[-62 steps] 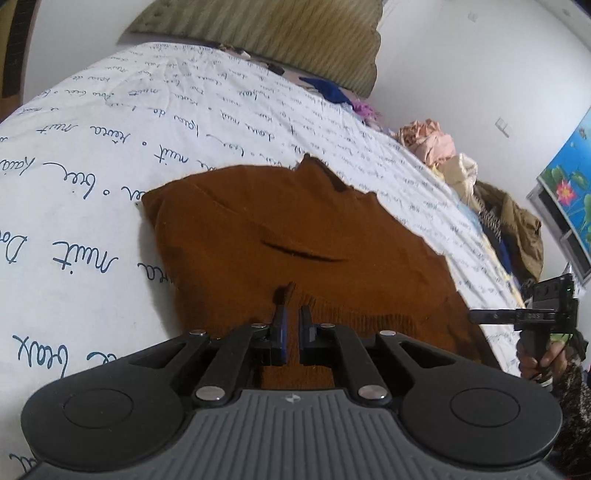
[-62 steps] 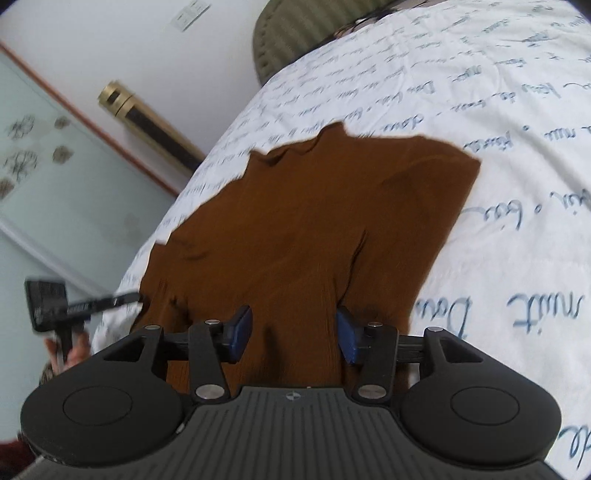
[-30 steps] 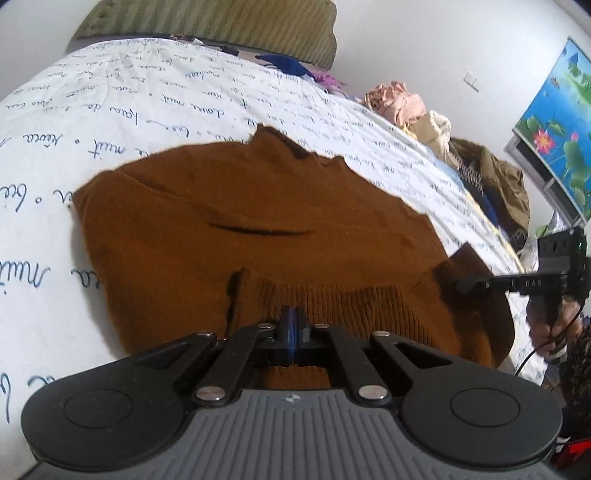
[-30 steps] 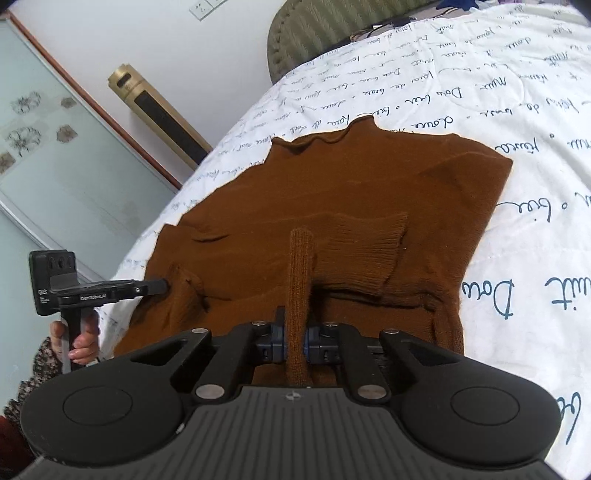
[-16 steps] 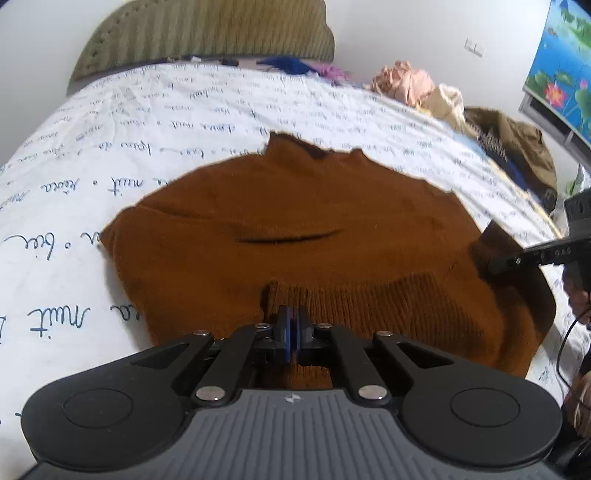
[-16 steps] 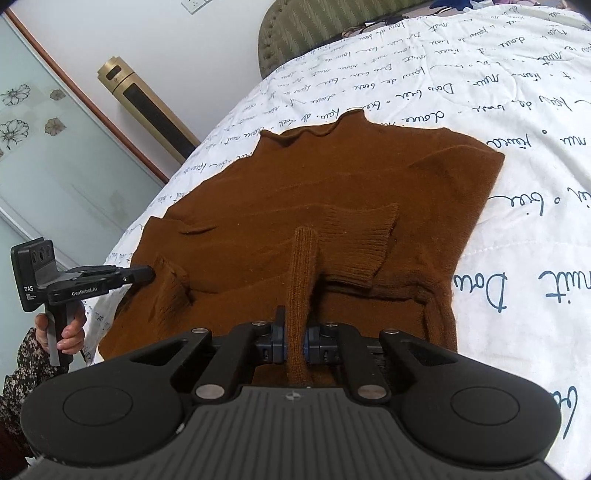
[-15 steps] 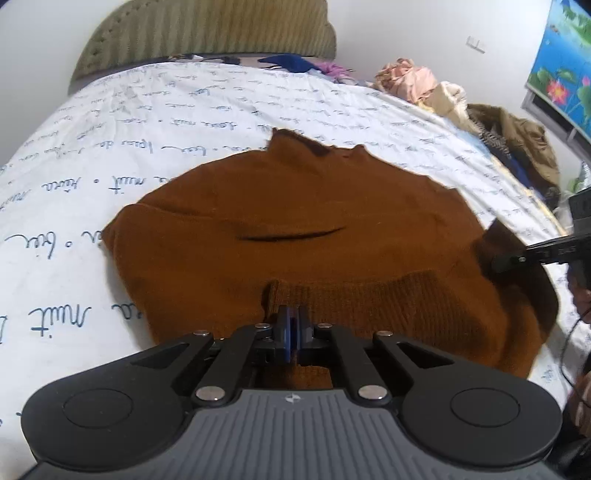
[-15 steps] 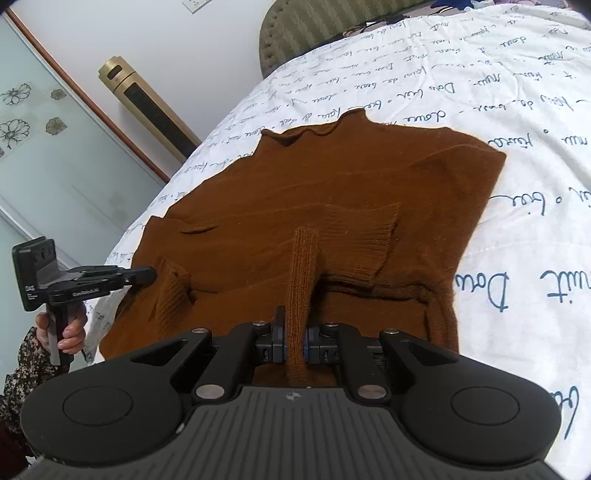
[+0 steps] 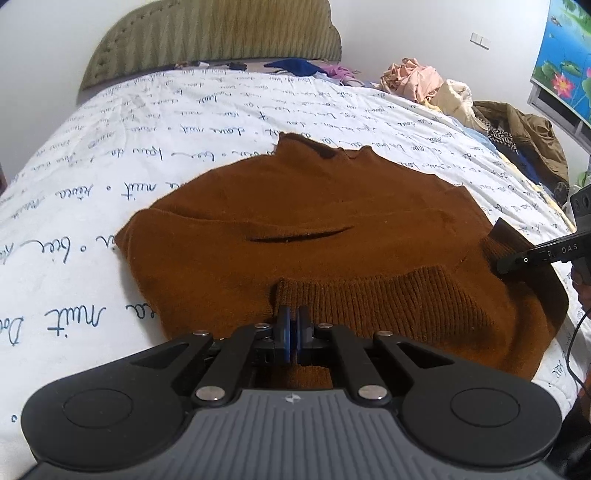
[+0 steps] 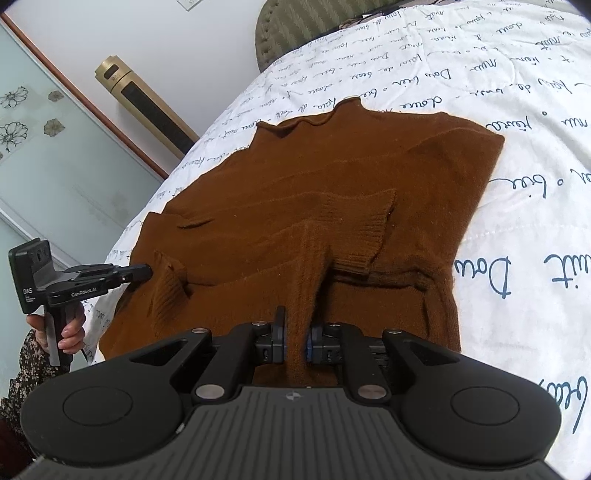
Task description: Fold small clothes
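Observation:
A brown knit sweater (image 9: 332, 221) lies on the white bed cover (image 9: 110, 147), collar at the far side. Its ribbed hem (image 9: 388, 295) is lifted and carried over the body. My left gripper (image 9: 294, 332) is shut on the hem near one corner. My right gripper (image 10: 294, 339) is shut on the sweater's hem (image 10: 306, 288) at the other corner, the fabric bunched between its pads. Each gripper shows in the other's view: the right one (image 9: 509, 264) at the right edge, the left one (image 10: 144, 273) at the left.
A padded green headboard (image 9: 221, 33) stands at the far end of the bed. A pile of loose clothes (image 9: 461, 96) lies at the bed's far right. A gold standing unit (image 10: 144, 103) and a glass panel (image 10: 44, 147) stand by the wall.
Both grippers closed on the hem, lifted it and carried it toward the collar. In the last half second the hem has moved only slightly farther over the sweater's body.

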A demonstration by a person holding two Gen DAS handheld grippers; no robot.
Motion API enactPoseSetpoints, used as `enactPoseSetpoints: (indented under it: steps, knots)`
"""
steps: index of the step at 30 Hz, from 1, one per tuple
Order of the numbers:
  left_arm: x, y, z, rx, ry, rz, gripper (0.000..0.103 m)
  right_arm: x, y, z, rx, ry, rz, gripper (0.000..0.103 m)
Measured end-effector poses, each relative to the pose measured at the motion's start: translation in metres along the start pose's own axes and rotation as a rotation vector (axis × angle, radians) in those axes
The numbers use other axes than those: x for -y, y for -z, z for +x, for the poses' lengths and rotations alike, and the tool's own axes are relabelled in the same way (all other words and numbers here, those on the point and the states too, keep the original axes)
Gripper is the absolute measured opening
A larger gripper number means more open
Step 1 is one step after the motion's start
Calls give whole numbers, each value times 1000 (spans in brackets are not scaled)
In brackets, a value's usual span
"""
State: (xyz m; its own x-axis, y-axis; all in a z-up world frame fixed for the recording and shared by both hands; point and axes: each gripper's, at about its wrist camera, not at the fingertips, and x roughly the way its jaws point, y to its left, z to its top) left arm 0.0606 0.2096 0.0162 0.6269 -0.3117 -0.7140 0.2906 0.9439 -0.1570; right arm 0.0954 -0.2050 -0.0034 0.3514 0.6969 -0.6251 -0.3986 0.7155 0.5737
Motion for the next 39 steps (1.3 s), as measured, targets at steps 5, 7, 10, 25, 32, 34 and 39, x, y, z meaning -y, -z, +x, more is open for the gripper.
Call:
enactPoseSetpoints:
  steps: [5, 7, 10, 25, 32, 34, 39]
  knots:
    - [-3, 6, 1, -14, -12, -36, 15, 1, 1, 0, 3, -2, 8, 16]
    - [-5, 11, 2, -7, 14, -59, 40, 1, 1, 0, 2, -2, 7, 16]
    - [-5, 20, 0, 48, 69, -117, 72, 2, 1, 0, 7, -8, 13, 16]
    - [20, 11, 15, -38, 47, -29, 11, 0, -7, 4, 33, -45, 46, 16]
    - [21, 12, 17, -33, 71, -32, 9, 7, -8, 7, 43, -25, 90, 40]
    - [18, 12, 15, -20, 82, -58, 9, 5, -5, 5, 48, -19, 70, 40]
    - [12, 15, 11, 8, 113, -101, 8, 2, -5, -1, 55, -11, 49, 40]
